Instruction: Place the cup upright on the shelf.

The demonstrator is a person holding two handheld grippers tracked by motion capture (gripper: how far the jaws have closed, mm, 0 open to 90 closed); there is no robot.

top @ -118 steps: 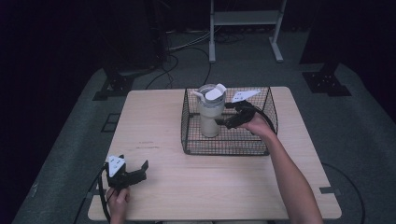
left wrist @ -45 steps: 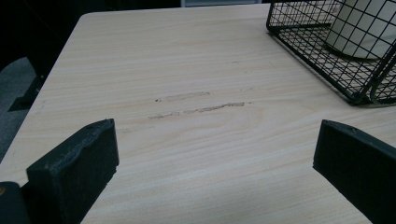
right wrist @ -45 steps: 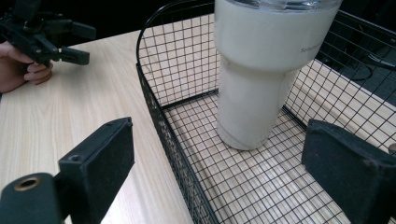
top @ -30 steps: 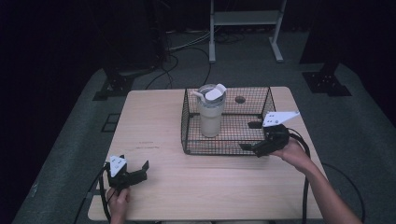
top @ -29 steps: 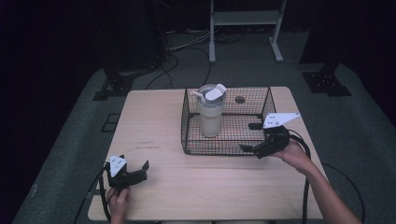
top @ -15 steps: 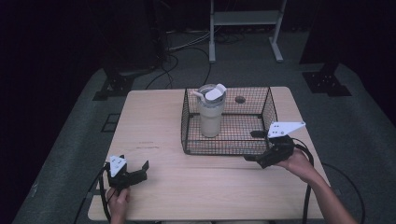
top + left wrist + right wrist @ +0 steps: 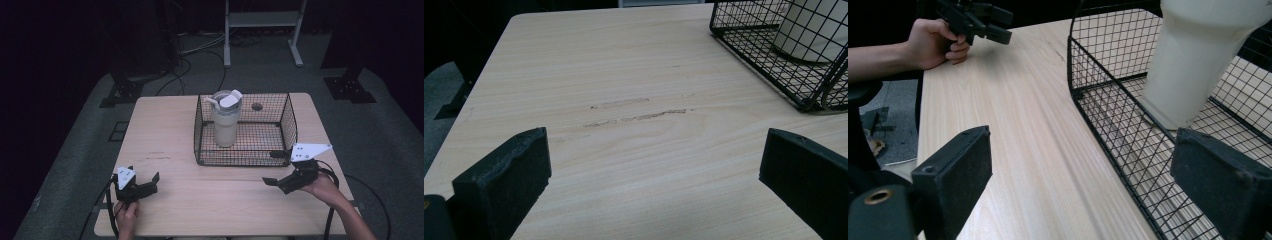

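Observation:
A cream tumbler [image 7: 226, 125] with a white flip lid stands upright in the left half of a black wire basket [image 7: 245, 161] at the back middle of the wooden table. My right gripper [image 7: 270, 167] is open just outside the basket's front right corner, nothing between its jaws. In the right gripper view [image 7: 1083, 145] the tumbler [image 7: 1198, 60] rises behind the basket wall [image 7: 1108, 115]. My left gripper [image 7: 145, 175] rests open at the table's front left. The left gripper view [image 7: 654, 145] has bare wood between the jaws and the basket [image 7: 774, 65] far right.
A small round hole [image 7: 257, 106] is in the tabletop behind the basket. The person's other hand holds the left gripper [image 7: 978, 20] at the far table corner in the right gripper view. Cables and a metal stand [image 7: 260, 20] sit on the floor beyond the table.
The right gripper drew back from beside the tumbler inside the basket and moved down to the front right, outside the basket. The tumbler stays standing there. The left gripper has not moved.

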